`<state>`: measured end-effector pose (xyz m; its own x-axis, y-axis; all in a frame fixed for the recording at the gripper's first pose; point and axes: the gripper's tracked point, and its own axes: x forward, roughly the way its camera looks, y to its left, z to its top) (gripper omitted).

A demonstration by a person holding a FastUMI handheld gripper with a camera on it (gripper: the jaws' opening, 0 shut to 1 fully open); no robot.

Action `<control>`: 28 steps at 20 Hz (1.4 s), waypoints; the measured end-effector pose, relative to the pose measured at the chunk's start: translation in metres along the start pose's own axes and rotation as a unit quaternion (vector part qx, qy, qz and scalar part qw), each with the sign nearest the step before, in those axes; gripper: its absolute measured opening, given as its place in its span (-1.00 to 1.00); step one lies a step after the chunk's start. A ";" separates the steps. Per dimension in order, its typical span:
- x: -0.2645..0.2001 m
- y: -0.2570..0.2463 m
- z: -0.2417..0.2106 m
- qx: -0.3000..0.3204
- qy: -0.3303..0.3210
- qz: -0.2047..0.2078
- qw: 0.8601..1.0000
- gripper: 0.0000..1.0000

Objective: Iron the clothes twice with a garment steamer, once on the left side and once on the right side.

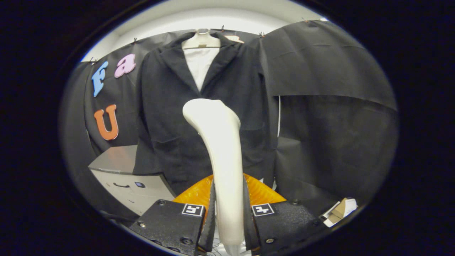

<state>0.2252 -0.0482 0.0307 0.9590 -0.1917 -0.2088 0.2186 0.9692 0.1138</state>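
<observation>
Gripper view: the gripper [228, 217] has its jaws pinched on the handle of the steamer [220, 156], one finger pressing each side low on the white stem, so the grip looks firm. The stem rises between the jaws and ends in a broad head, which stands up ahead of them and in front of the coat [199, 117]. The coat hangs on a hanger [201, 41] beyond the jaws, with a white shirt [199, 64] showing at the collar. Whether the head touches the cloth cannot be told; it seems close to the coat's middle, just below where the lapels meet.

To do the pass well, I judge the head should be brought flat onto one front panel near the shoulder and drawn straight down in one even stroke, keeping light, steady contact so the cloth does not bunch. The stem should stay upright in the jaws; a twist of the wrist would tip the head off the fabric. The other panel then gets the same stroke.

A grey box [128, 177] sits ahead of the left finger, below the coat's hem, so the stroke ought to end before it.
</observation>
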 end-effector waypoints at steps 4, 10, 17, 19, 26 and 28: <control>-0.007 -0.047 0.052 0.026 -0.027 -0.020 0.999 -0.28; 0.015 -0.074 0.144 0.050 -0.072 -0.017 0.996 -0.28; 0.051 -0.050 0.231 0.032 -0.111 -0.001 0.993 -0.28; 0.060 -0.038 0.244 0.024 -0.116 0.000 0.993 -0.28; 0.087 -0.014 0.232 -0.006 -0.103 -0.019 0.994 -0.28; 0.088 -0.011 0.225 -0.011 -0.099 -0.023 0.995 -0.28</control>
<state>0.3476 -0.1105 0.2295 0.9654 -0.2602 -0.0181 0.2608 0.9614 0.0879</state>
